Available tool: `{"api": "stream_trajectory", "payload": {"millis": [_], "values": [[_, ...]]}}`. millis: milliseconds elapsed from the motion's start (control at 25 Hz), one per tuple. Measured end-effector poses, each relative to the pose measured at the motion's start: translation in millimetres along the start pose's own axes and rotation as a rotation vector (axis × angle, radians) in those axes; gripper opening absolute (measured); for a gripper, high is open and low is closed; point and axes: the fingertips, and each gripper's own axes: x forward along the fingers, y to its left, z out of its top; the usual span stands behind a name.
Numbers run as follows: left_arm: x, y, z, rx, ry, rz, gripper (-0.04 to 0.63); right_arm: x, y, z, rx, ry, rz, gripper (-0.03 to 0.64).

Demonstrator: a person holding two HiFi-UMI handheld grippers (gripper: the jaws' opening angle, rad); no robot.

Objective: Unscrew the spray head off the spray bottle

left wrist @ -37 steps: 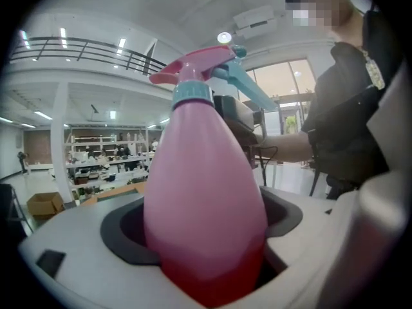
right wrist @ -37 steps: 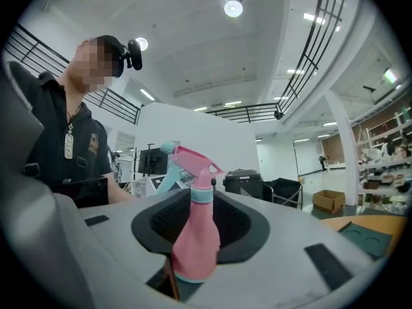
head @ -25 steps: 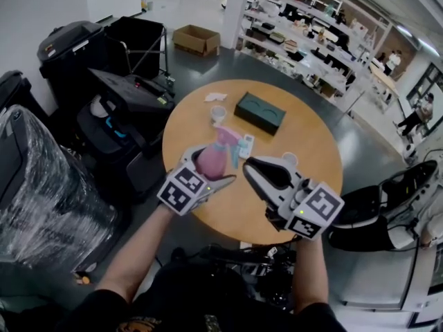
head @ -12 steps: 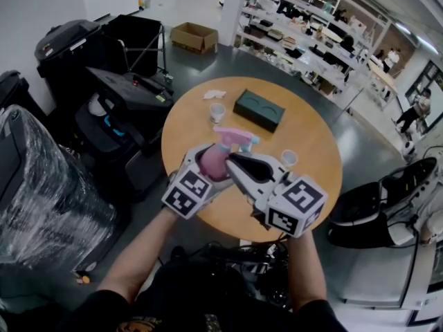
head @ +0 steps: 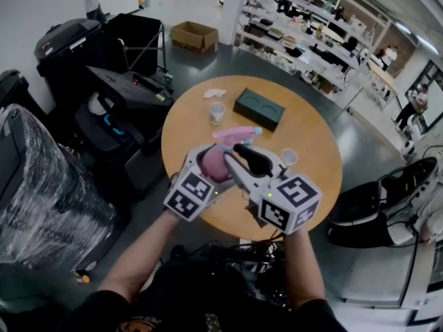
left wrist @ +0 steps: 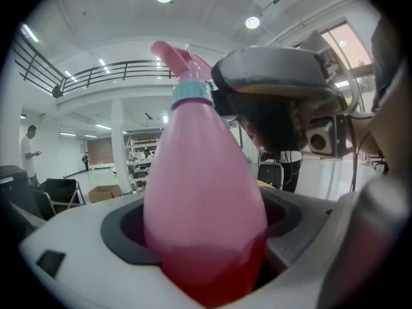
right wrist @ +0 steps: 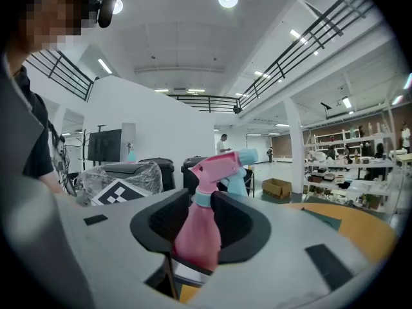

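- Plainly, the left gripper (head: 206,163) had its jaws closed on the rounded pink body of the spray bottle (left wrist: 203,192), which filled the space between the two dark pads.
- The bottle was held off the round wooden table (head: 311,137), over the edge nearest the person, with darker red liquid in its lower part.
- The spray head (right wrist: 222,166) still sat on the bottle, pink with a teal nozzle (right wrist: 248,156), joined to the neck by a teal collar (left wrist: 191,92).
- The right gripper (right wrist: 199,205) met the bottle at the neck; its jaws had just been opening, and the collar stood between the pads without being clamped.
- From the head view, the two grippers lay close side by side, the left one lower on the body and the right one reaching across to the top of the bottle.
- Farther back on the table lay a dark green box (head: 259,111), with a small white cup (head: 217,111) just to its left and a crumpled white paper (head: 214,94) beyond that.
- A second small cup (head: 289,158) stood on the table just past the right gripper.
- On the floor behind the table rested a cardboard box (head: 196,38).
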Motion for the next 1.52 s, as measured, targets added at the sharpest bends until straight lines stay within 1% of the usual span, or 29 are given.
{"api": "stream_trajectory", "payload": {"millis": [240,360,520,800,920,1000,1040,1080,1120,1240,1360,1480,1520], "values": [[0,-4,-2,0.003,0.01,-0.015,0.436,2,-6,-3,-0.021,0.011,-0.023,0.135],[-2,-6,-3,0.008,0.013,-0.034,0.436,1,-6,-4,-0.04,0.014,0.006,0.135],[-7,-17,0,0.026,-0.006,-0.11,0.436,-5,0,-4,-0.059,-0.002,0.12,0.135],[-16,-41,-3,0.098,-0.019,-0.303,0.436,-17,11,-11,-0.088,-0.022,0.352,0.137],[-23,-58,1,0.105,-0.037,-0.414,0.436,-25,18,-11,-0.109,-0.041,0.449,0.135],[-27,-66,3,0.102,-0.052,-0.464,0.436,-30,21,-11,-0.117,-0.047,0.495,0.135],[-28,-67,4,0.097,-0.059,-0.476,0.436,-31,22,-10,-0.118,-0.05,0.507,0.135],[-29,-66,5,0.089,-0.065,-0.473,0.436,-31,21,-9,-0.115,-0.053,0.504,0.135],[-28,-63,5,0.077,-0.067,-0.452,0.436,-31,18,-8,-0.109,-0.056,0.484,0.138],[-21,-43,1,0.056,-0.041,-0.334,0.436,-29,10,-6,-0.085,-0.064,0.398,0.14],[-16,-26,-3,0.048,-0.019,-0.232,0.436,-23,4,-5,-0.031,-0.077,0.322,0.14],[-12,-13,-3,0.026,-0.015,-0.142,0.436,-14,0,-5,0.038,-0.083,0.223,0.174],[-11,-9,-4,0.025,-0.01,-0.114,0.436,-11,-2,-6,0.057,-0.083,0.186,0.175]]}}
